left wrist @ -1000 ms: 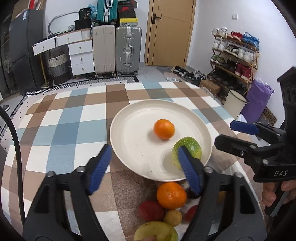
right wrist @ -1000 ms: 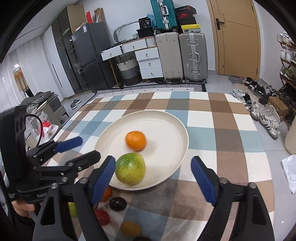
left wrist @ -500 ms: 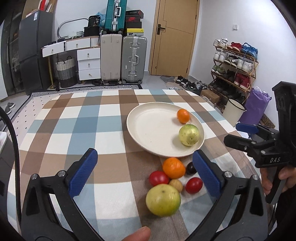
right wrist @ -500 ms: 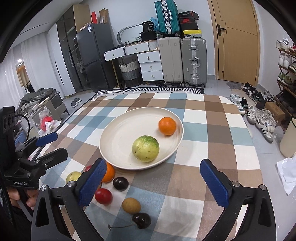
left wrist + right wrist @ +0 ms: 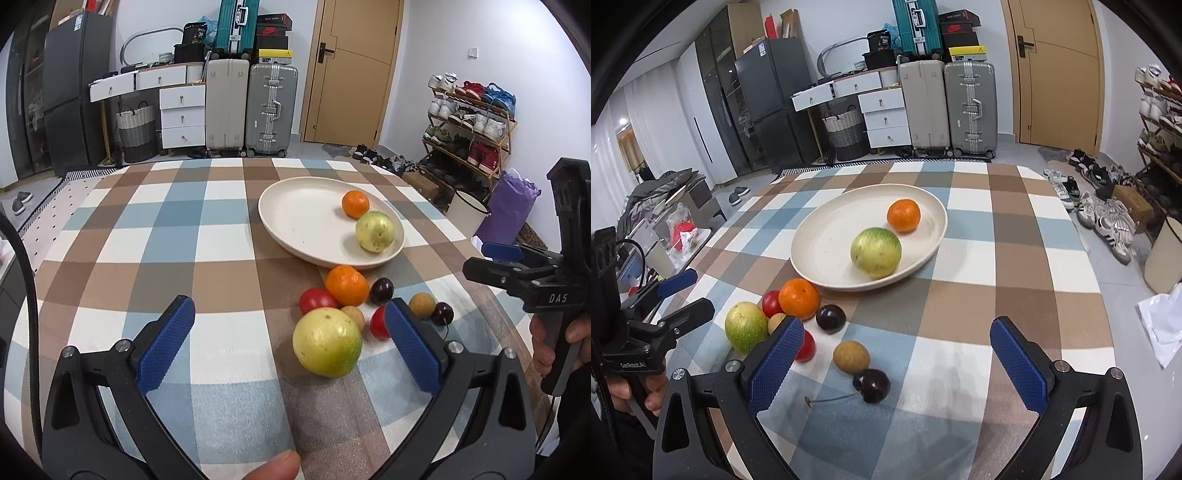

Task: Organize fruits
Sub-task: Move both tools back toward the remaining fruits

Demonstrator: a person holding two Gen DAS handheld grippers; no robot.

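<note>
Picking the next fruit for the plate (image 5: 288,206) looks like the step in hand, and the big yellow-green fruit (image 5: 327,347) is the likely target: it sits just ahead of the left tool (image 5: 288,345), between the spread blue pads and closer to the right-hand one. That tool is wide apart and holds nothing. To do this well, I would shift it a little rightward so the fruit is centred, lower the pads to the fruit's widest part, and close gently, since a round skin can slip forward out of a squeeze made too high.

Crowding is the main concern. Just beyond the green fruit lie a red tomato (image 5: 317,301), a mandarin (image 5: 347,285), a small tan fruit (image 5: 354,314) and a second red tomato (image 5: 378,323), the last just beside the right-hand pad; closing could nudge them.

Left of the left tool the checked table (image 5: 147,236) is bare, giving room to swing wide. The plate lies ahead and to the right, carrying a mandarin and a green fruit toward its far-right side, with its near-left part free.

The right tool (image 5: 892,363) is also spread and holding nothing; a longan (image 5: 850,356) and a dark cherry (image 5: 871,384) lie just ahead between its pads. To its right, the table edge is near, so fruit should not roll that way.
</note>
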